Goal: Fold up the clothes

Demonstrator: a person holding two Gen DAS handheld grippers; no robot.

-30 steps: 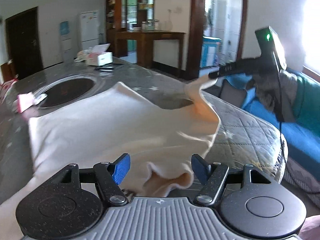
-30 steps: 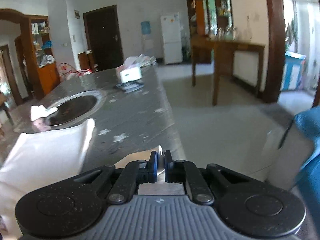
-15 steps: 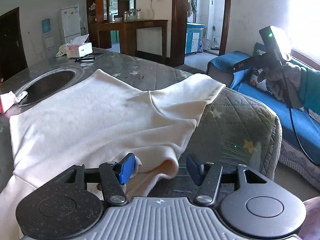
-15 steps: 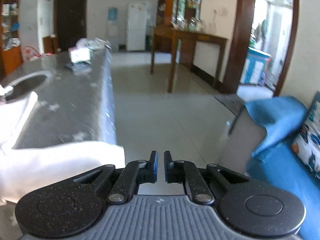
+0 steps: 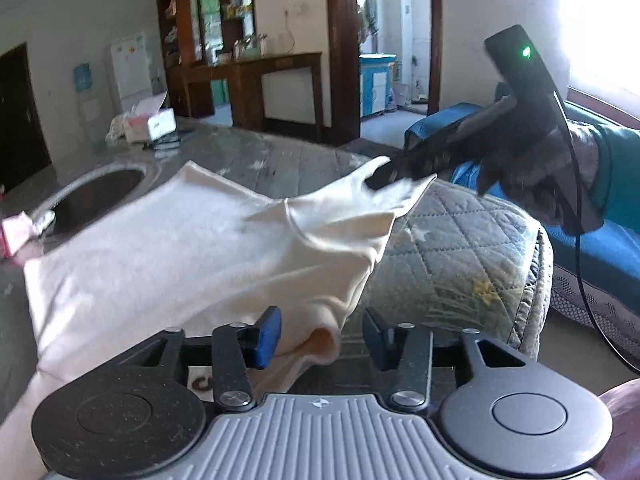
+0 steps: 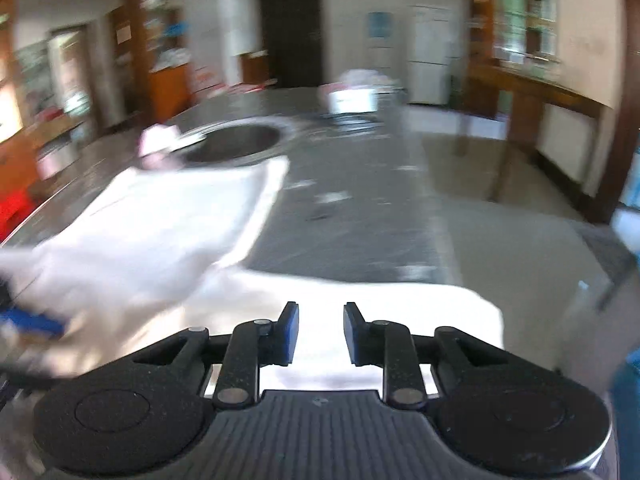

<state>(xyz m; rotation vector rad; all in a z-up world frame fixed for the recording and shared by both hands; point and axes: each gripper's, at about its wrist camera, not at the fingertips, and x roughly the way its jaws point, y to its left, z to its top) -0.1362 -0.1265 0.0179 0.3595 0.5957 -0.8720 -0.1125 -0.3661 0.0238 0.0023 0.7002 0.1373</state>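
Note:
A cream-white shirt lies spread on the grey table, one sleeve reaching right onto a quilted cover. My left gripper is open, and the shirt's near cuff lies between its jaws, untouched. My right gripper is open just above that far sleeve. In the left wrist view the right gripper has its tips at the sleeve end. The right wrist view is blurred.
A round dark recess is set in the table behind the shirt. A tissue box and a pink item lie on the table. A blue sofa stands to the right. A wooden sideboard is behind.
My right gripper let go, swung away, then came back over the sleeve end and opened its jaws. The sleeve end lifted a little. My left gripper stayed open near the cuff.

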